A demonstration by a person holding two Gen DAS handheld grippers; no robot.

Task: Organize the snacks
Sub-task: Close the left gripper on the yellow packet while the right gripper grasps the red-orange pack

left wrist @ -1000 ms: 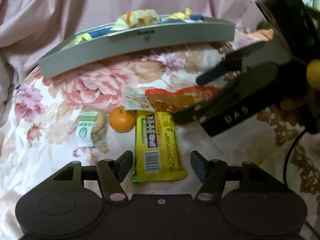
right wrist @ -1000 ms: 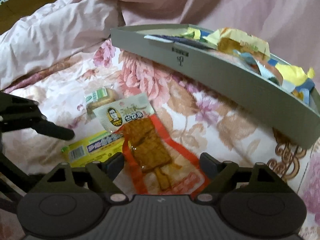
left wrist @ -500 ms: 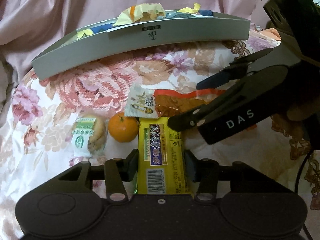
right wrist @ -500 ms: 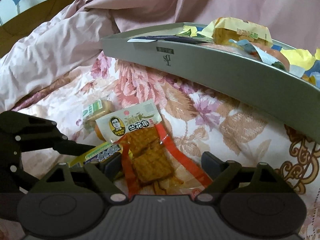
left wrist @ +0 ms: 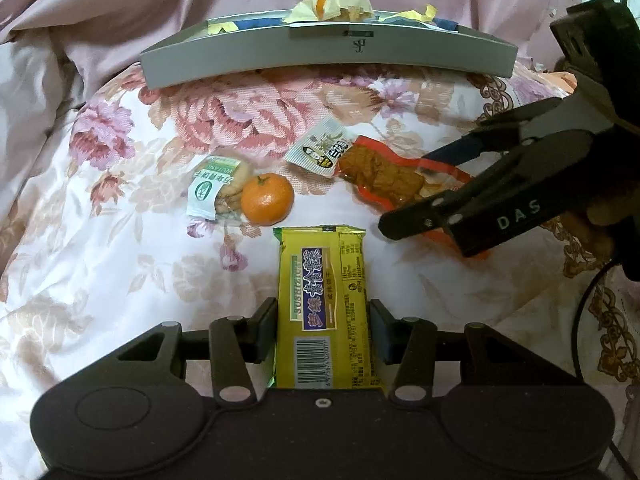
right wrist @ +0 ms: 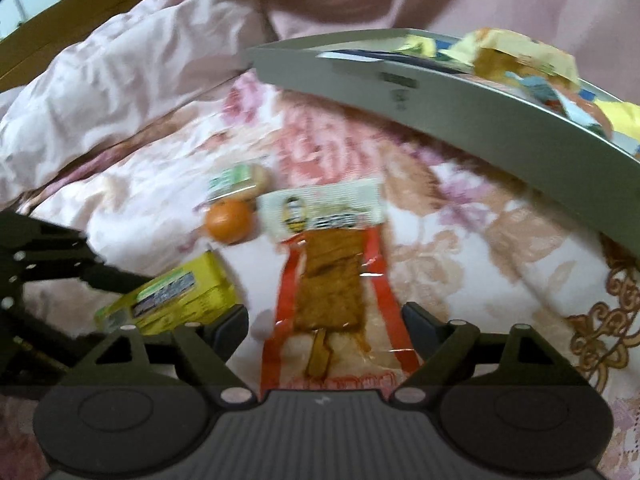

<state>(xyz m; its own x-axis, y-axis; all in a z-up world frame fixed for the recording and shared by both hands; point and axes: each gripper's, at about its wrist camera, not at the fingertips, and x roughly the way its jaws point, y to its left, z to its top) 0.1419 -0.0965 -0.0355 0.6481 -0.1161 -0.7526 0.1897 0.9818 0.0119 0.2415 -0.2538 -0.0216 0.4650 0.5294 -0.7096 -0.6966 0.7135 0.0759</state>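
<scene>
The left gripper point(left wrist: 323, 330) has its two pads pressed against the long sides of a yellow snack bar point(left wrist: 324, 308), which runs lengthwise between them with its barcode end toward the camera and its far end lying on the floral bedspread point(left wrist: 120, 248); the right gripper point(right wrist: 325, 330) stands spread wide, its fingers on either side of a red-edged clear pouch of brown tofu strips point(right wrist: 332, 288) without touching it; from the left wrist view the same gripper point(left wrist: 432, 192) reaches in from the right, its fingertips over the near end of that pouch point(left wrist: 384, 178); the pouch's white label end points toward the grey tray point(left wrist: 248, 62); just left of it sit a small orange point(left wrist: 267, 199) and, touching the orange, a biscuit in a green-and-white wrapper point(left wrist: 218, 190); the tray lies at the far side of the bedspread, against crumpled pink bedding point(left wrist: 100, 4), and already holds a heap of yellow, blue and orange wrappers point(left wrist: 332, 6) rising above its rim; the right wrist view is blurred, but shows the yellow bar point(right wrist: 176, 296) at lower left between the left gripper's dark fingers point(right wrist: 108, 278), the orange point(right wrist: 229, 220) and biscuit point(right wrist: 236, 179) beyond it, and the tray point(right wrist: 460, 104) running across the upper right.
</scene>
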